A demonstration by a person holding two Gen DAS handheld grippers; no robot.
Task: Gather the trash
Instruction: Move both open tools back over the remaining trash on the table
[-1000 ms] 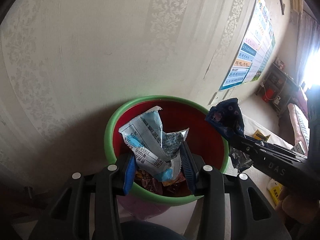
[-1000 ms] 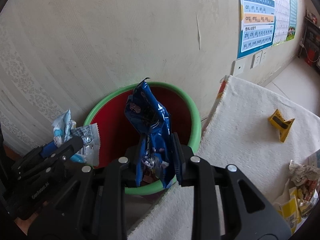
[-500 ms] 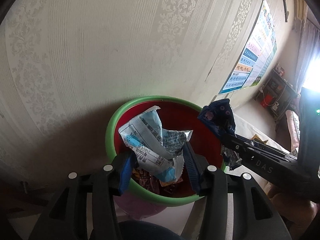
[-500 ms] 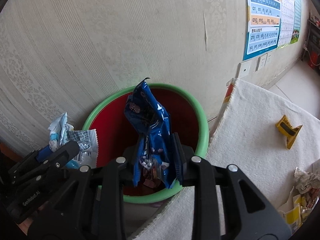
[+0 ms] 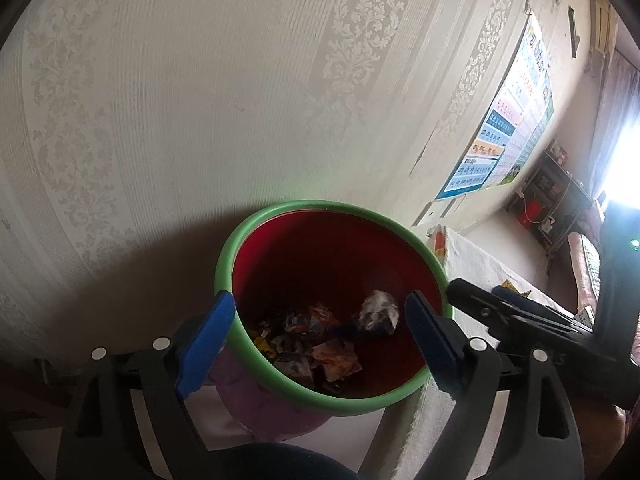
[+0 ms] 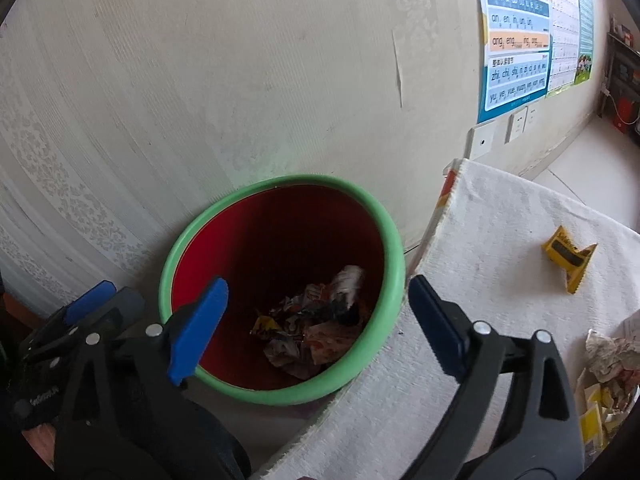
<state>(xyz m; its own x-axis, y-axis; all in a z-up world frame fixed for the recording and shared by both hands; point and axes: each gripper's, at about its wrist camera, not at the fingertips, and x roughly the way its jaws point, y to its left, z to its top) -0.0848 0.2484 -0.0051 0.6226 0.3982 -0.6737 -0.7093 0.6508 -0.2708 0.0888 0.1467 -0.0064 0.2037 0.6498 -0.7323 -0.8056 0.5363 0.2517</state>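
Observation:
A red bin with a green rim (image 5: pixel 280 388) stands against the wall; it also shows in the right wrist view (image 6: pixel 384 224). Crumpled wrappers (image 5: pixel 320 340) lie at its bottom, also seen in the right wrist view (image 6: pixel 316 332). My left gripper (image 5: pixel 320 344) is open and empty above the bin's near rim. My right gripper (image 6: pixel 316 328) is open and empty above the bin too. The right gripper's arm (image 5: pixel 520 320) shows at the right of the left wrist view.
A white cloth-covered table (image 6: pixel 500 240) stands right of the bin. On it lie a yellow wrapper (image 6: pixel 568 254) and a pile of crumpled trash (image 6: pixel 612 360) at the right edge. The wallpapered wall (image 6: pixel 240 80) with a poster (image 6: pixel 516 40) is close behind the bin.
Both grippers opened. The white-blue wrapper left the left gripper and the dark blue bag left the right gripper; both dropped into the bin. Both grippers rose slightly.

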